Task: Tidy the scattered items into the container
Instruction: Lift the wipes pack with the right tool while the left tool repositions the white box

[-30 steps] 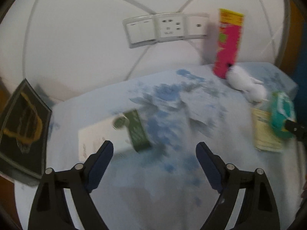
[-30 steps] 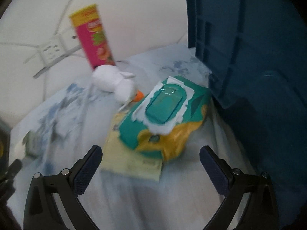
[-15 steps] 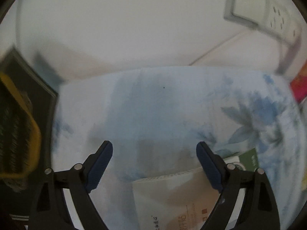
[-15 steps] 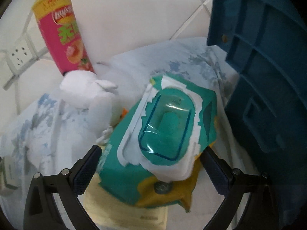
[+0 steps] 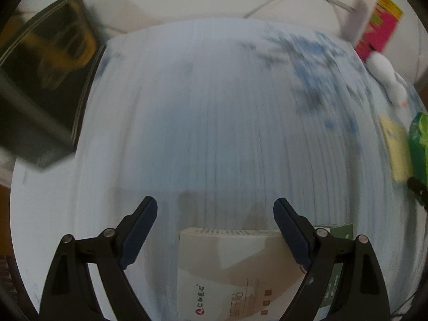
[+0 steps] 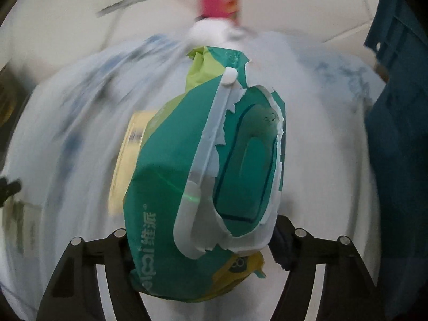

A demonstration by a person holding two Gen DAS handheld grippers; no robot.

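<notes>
my right gripper (image 6: 203, 240) is clamping the wipes pack (image 6: 203, 182), lifted over the cloth (image 6: 321, 123).
the soft pack is sagging, so it could be slipping out before the blue container (image 6: 396, 133) on the right. its long axis is pointing away from me, lid facing right. my left gripper (image 5: 215, 211) is standing apart, empty, over the white box (image 5: 227, 272).

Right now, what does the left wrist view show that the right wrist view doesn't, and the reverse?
Only the left wrist view shows the white box lying between the open jaws of the left gripper, with a green box beside it and a dark book at far left. Only the right wrist view shows the blue container and the right gripper clamped on the wet wipes pack. Both show the pink can, white toy, yellow packet and floral cloth.
</notes>
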